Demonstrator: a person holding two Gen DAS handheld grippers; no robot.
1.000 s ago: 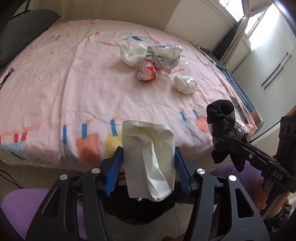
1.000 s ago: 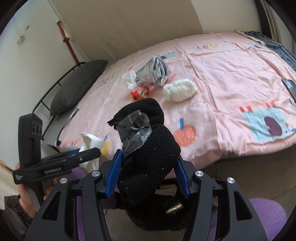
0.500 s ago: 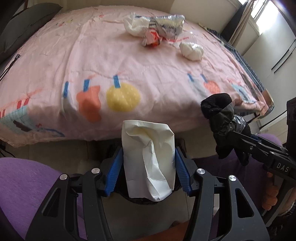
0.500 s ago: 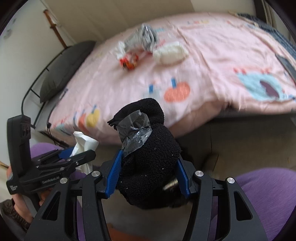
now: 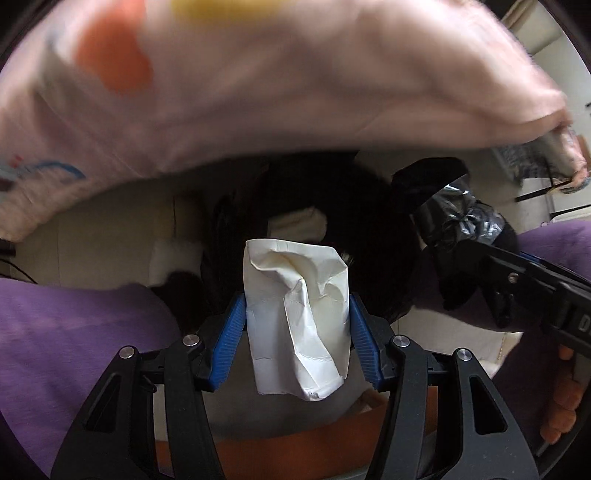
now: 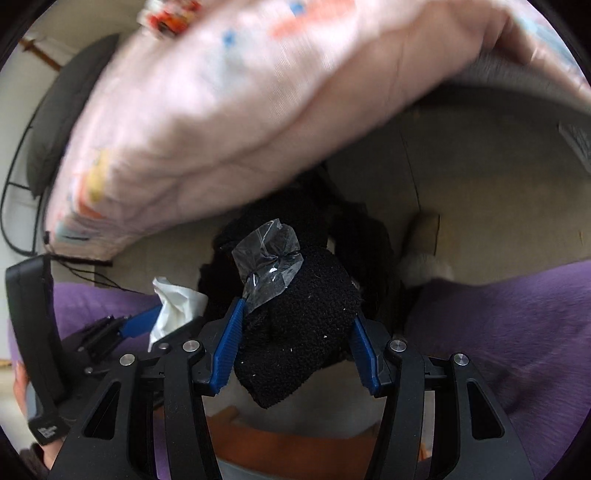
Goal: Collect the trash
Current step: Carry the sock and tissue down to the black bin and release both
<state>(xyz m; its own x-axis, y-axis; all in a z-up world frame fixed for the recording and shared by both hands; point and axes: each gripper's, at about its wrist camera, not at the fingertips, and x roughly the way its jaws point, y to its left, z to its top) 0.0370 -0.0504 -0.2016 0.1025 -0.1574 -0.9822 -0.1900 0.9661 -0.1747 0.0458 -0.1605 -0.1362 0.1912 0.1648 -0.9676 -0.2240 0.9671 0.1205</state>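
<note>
My left gripper [image 5: 295, 325] is shut on a crumpled white paper [image 5: 299, 314], held just above a black trash bag [image 5: 369, 229] on the floor by the bed. My right gripper [image 6: 295, 339] is shut on a black fuzzy cloth [image 6: 299, 339] with a scrap of clear tape [image 6: 267, 254], over the same black bag [image 6: 365, 240]. The right gripper with the black cloth [image 5: 454, 229] shows at the right of the left wrist view. The left gripper with the white paper [image 6: 173, 306] shows at the left of the right wrist view.
The pink bedspread [image 5: 258, 92] hangs over the bed edge above the bag. Purple-clad legs [image 5: 74, 332] sit on both sides of the bag [image 6: 498, 332]. More trash [image 6: 166, 14] lies on the bed, blurred. A dark pillow [image 6: 62, 122] lies far left.
Both grippers have tilted and dropped from bed level down toward the black bag on the floor, each still holding its item. The bed top has left the view.
</note>
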